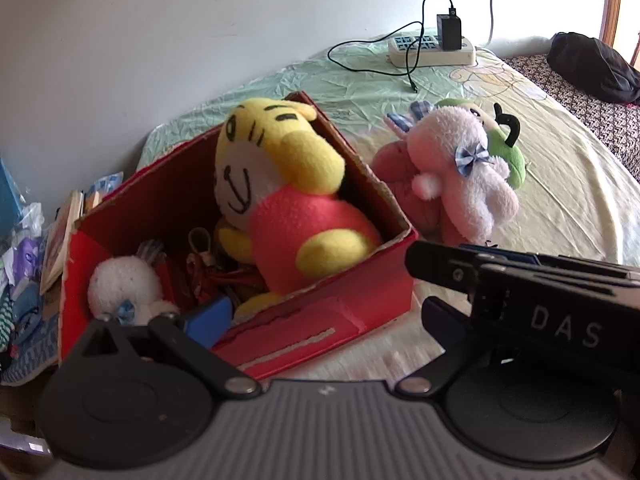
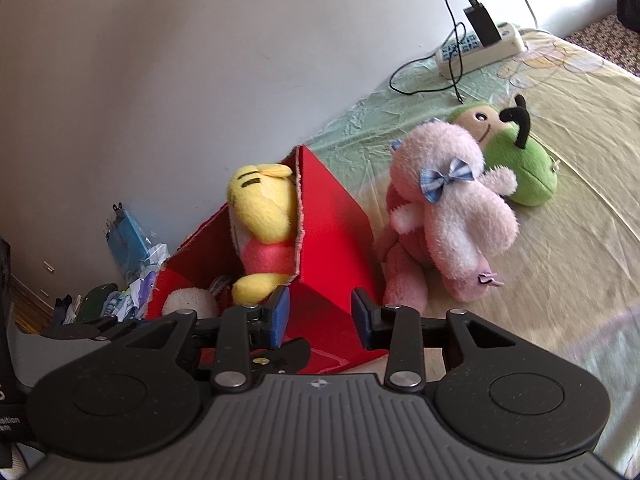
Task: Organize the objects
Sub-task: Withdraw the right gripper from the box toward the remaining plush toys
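Surface: a bed sheet (image 1: 560, 168), pale green and yellow, fills the right half of both views.
Box: a red cardboard box (image 1: 340, 300) sits left of centre in the left wrist view, top open.
Box contents: a yellow and red plush tiger (image 1: 296, 200) stands upright against the far right corner; a small white plush (image 1: 120, 284) lies at the lower left corner; red odds and ends between them, too tangled to name.
Outside the box: a pink plush bunny (image 2: 456, 224) with a blue bow lies just beside the box's right wall, touching a green plush (image 2: 524, 172) behind it.
Background: a power strip (image 1: 432, 50) with a black charger (image 1: 450, 32) and a loose cable, upper right of the frame.
Left tongs (image 1: 320, 312): wide open, holding nothing; the left blue pad sits over the box's near edge, the other finger largely hidden behind the right tool.
Right tongs (image 2: 318, 320): partly open, empty, low centre of the right wrist view, in front of the box's near corner.
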Motion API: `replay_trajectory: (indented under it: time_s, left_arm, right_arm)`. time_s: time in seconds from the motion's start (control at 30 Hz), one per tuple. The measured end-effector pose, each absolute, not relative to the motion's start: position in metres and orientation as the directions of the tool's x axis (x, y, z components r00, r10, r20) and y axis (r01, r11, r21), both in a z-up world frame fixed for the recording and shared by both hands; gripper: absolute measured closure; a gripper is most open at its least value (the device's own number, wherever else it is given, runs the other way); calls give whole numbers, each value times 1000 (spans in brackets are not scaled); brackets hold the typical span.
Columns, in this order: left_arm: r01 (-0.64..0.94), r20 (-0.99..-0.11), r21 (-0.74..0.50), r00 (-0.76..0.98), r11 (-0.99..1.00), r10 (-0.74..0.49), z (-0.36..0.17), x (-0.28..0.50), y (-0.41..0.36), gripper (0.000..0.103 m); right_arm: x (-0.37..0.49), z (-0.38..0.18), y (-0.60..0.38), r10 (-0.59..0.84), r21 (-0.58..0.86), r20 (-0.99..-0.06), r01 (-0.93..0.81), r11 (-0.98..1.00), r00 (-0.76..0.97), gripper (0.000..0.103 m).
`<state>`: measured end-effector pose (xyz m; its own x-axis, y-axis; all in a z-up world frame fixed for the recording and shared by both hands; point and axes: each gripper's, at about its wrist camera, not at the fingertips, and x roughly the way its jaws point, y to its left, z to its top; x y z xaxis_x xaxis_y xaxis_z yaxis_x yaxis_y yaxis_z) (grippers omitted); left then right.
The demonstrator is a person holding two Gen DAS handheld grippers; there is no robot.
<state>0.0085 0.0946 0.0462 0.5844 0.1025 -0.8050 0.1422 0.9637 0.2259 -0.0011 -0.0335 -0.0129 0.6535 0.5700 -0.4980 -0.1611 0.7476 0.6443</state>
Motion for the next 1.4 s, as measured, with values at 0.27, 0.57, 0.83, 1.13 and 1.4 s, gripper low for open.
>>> replay_trajectory:
  time_s: [0.27,0.57,0.83,1.13,1.4]
  left_arm:
    - [155,-803,246,585,957,112,42,10,92,2]
    - [168,-797,269,592,949,121,40,8,90,2]
    - [183,-786,281,606,942,117,42,0,89,2]
    - [179,-786,288,605,941,126,40,-10,94,2]
    - [197,-791,298,599,934,126,33,-20,94,2]
  right_arm:
    - [1,-21,-37,565,654,-526,-122,746,636,65]
    - [1,-26,-37,562,663,-546,-88,743,622,58]
    - [0,-28,-36,560,660,-563,-76,747,608,58]
    - [-1,-34,-29,562,659,-594,-52,750,576,58]
    - [-1,-44,-27,567,665,-618,-22,746,544,58]
